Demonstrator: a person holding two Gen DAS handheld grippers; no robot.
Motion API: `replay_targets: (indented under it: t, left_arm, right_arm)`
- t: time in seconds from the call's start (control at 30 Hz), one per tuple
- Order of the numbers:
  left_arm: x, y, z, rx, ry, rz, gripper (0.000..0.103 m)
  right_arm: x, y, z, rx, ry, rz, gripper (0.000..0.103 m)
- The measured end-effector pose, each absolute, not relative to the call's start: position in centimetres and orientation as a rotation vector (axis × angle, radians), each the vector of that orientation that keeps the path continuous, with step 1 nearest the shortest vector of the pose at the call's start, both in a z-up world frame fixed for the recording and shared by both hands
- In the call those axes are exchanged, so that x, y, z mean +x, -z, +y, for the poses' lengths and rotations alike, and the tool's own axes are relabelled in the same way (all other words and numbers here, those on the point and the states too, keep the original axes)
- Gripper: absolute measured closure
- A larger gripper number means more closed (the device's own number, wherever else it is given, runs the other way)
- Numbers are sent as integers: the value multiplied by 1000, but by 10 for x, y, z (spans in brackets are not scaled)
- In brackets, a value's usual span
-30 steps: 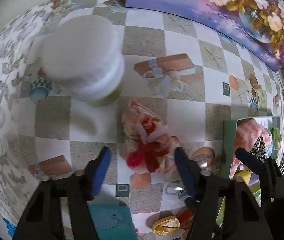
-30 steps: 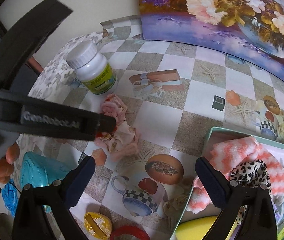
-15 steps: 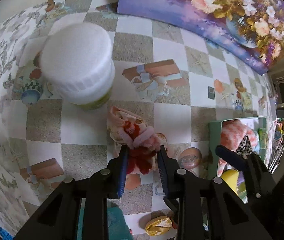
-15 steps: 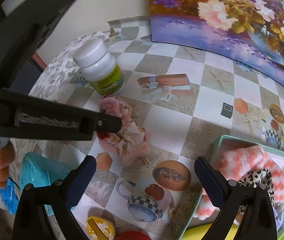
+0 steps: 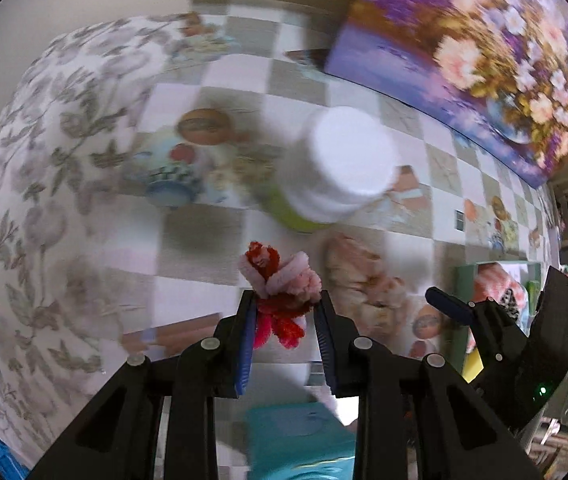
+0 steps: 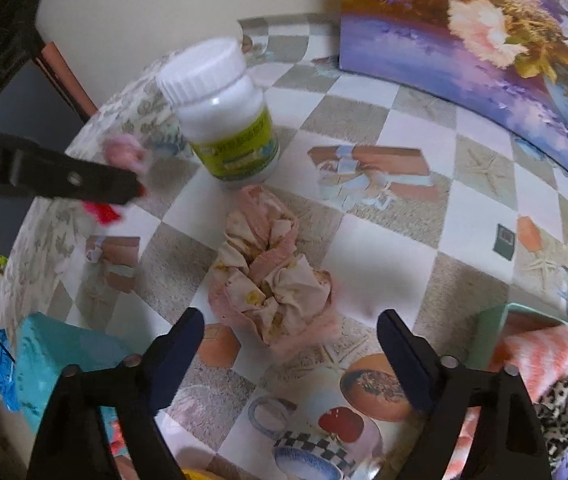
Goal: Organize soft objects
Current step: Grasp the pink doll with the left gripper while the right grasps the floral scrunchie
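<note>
Lifted off the tabletop [image 6: 380,268] since a second ago, the pipe-cleaner bundle [image 5: 280,284] sits clamped in the left tongs [image 5: 284,320]; right tongs [image 6: 290,344], closing with nothing between them, straddle the crumpled pink cloth [image 6: 268,276] just ahead.

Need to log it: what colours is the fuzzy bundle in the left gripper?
Red and pink fuzzy bundle, clearest in the left wrist view.
</note>
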State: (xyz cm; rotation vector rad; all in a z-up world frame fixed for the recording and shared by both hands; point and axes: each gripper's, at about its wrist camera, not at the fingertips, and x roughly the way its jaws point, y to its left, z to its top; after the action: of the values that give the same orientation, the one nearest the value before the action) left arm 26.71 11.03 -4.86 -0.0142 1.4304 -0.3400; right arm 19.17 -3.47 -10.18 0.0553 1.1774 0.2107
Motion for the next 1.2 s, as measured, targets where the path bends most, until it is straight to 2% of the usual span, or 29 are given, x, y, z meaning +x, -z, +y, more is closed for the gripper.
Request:
replay_targets:
  t: [0.13, 0.2, 0.3, 0.4, 0.67, 0.8, 1.2]
  left_arm:
    - [268, 58, 129, -44, 313, 1445, 73]
    - [269, 62, 137, -61, 304, 1454, 73]
    - [268, 67, 146, -104, 297, 1470, 73]
    - [267, 66, 151, -124, 289, 1470, 73]
    - [255, 49, 158, -165, 274, 1437, 73]
    - [243, 35, 158, -169, 267, 1413, 73]
    - [198, -28, 123, -153, 305, 1290, 73]
  right_arm:
    - [194, 108, -30, 24, -208, 1171, 32]
    - [193, 107, -28, 8, -207, 1161, 44]
    - [192, 105, -29, 18, -219, 1155, 57]
    - [191, 103, -33, 36, -218, 1153, 66]
    - [184, 86, -45, 84, -192, 1122, 76]
    - [175, 66, -53, 101, -178, 1090, 85]
    - [121, -16, -87, 175, -135, 928, 86]
